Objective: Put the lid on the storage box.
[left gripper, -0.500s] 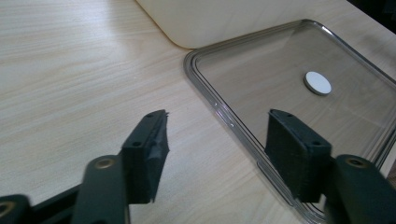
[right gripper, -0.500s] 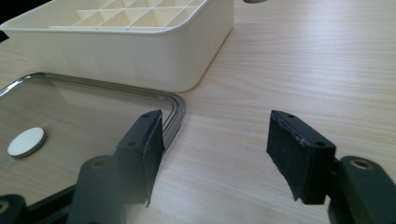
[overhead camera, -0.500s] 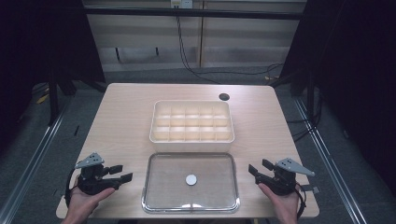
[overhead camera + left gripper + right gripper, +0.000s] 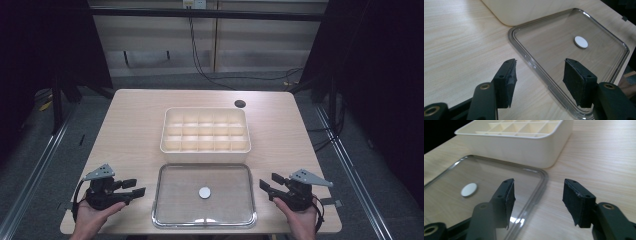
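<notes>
A pale wood-grain worktop (image 4: 135, 130) with rounded corners carries two things along its middle line. Toward the far edge sits a cream plastic organiser box (image 4: 205, 129), rectangular with rounded corners and split by thin walls into a grid of small square compartments, all of which look bare. Just in front of it, close to the near edge, lies a clear rectangular lid (image 4: 170, 210) of glossy plastic with a raised rim and rounded corners; the wood shows through it. A small flat white disc (image 4: 205, 192) sits at the lid's centre. A dark round hole (image 4: 240, 104) marks the worktop near its far right corner.

The left gripper (image 4: 136, 188) is held in a hand (image 4: 92, 216) at the near left corner, just beside the lid's left side, with a grey three-cornered plate on top. In the left gripper view its two black jaws, faced with rough matte pads (image 4: 511, 77), stand wide apart with nothing between them, one over bare wood and the other over the lid's rim.

The right gripper (image 4: 268, 183) is held in a hand (image 4: 300, 220) at the near right corner, just beside the lid's right side. In the right gripper view its jaws also gape wide and grip nothing, with the lid's rounded corner and the box's smooth side wall ahead.
</notes>
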Demonstrator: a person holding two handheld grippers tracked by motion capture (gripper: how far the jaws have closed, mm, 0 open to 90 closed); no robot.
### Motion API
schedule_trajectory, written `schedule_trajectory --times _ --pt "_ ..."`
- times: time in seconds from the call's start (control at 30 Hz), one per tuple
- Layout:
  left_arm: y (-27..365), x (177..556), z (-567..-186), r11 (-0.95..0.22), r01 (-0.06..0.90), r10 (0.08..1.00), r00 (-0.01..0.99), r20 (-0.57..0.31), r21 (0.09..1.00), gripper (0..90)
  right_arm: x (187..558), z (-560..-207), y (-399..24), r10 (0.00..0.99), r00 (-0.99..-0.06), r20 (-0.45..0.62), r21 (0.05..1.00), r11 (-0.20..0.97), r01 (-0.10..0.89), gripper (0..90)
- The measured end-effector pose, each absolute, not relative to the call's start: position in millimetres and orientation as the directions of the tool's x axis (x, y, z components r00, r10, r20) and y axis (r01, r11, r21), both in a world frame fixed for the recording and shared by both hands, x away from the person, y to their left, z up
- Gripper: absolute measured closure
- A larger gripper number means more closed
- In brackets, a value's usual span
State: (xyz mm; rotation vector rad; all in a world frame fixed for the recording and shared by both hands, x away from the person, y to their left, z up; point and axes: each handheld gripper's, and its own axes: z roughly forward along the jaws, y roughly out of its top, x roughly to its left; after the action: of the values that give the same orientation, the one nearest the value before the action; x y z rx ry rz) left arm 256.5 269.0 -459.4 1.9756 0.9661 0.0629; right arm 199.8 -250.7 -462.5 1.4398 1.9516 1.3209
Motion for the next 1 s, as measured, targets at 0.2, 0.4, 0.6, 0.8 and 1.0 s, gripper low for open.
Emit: schedule_trajectory --times 0.2,0.4,0.6,0.8,1.0 --pt "259.9 265.6 -453.3 -0.308 0.598 0.646 0.702 -0.299 0.740 47.0 207.1 -456.0 -239.4 0.871 -0.441 0.215 0.832 0.073 0.550 44.9" --pt "249.3 284.6 -441.3 -0.307 0.589 0.655 0.701 -0.283 0.747 44.5 221.9 -440.0 -232.6 0.864 -0.456 0.215 0.830 0.085 0.552 43.8" --pt "243.5 287.0 -451.3 -0.296 0.594 0.645 0.702 -0.302 0.748 47.9 237.7 -452.9 -224.4 0.852 -0.464 0.242 0.779 0.115 0.617 39.8" --pt "243.7 285.0 -466.3 -0.322 0.626 0.655 0.689 -0.311 0.710 50.1 242.8 -463.2 -221.6 0.844 -0.470 0.259 0.755 0.127 0.644 41.8" --pt "241.5 286.5 -470.7 -0.331 0.630 0.665 0.684 -0.300 0.703 50.8 245.4 -473.0 -220.9 0.845 -0.470 0.255 0.731 0.149 0.666 47.2"
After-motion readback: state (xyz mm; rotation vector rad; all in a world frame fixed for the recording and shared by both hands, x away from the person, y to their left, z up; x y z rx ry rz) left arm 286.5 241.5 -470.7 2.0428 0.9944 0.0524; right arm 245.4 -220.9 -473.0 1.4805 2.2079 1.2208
